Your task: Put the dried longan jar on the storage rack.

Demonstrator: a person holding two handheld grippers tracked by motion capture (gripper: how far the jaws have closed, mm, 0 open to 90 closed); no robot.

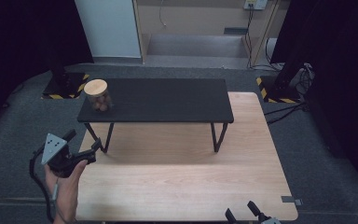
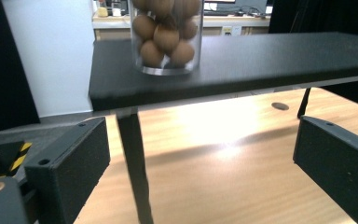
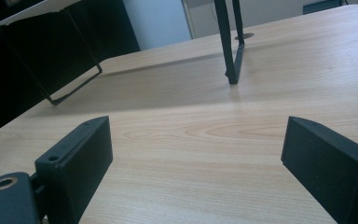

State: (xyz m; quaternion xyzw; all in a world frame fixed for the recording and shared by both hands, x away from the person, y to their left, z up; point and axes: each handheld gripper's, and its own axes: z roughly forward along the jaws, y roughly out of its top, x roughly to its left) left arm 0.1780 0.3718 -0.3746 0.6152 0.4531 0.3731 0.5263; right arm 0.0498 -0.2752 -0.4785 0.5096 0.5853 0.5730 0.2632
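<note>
Jar point(image 1: 98, 95) upright on black shelf point(image 1: 168, 100), both grippers' jaws spread, empty.

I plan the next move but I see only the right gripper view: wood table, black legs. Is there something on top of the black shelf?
Observer: Yes, a clear jar with a round wooden lid stands at the left end of the black shelf.
Operator: What is inside it?
Observer: Brown balls, seen through the glass in the left gripper view.
Operator: Is the left gripper near it?
Observer: The left gripper is open by the table's left edge, nearer the person than the shelf and below its level, facing the jar and touching nothing.
</note>
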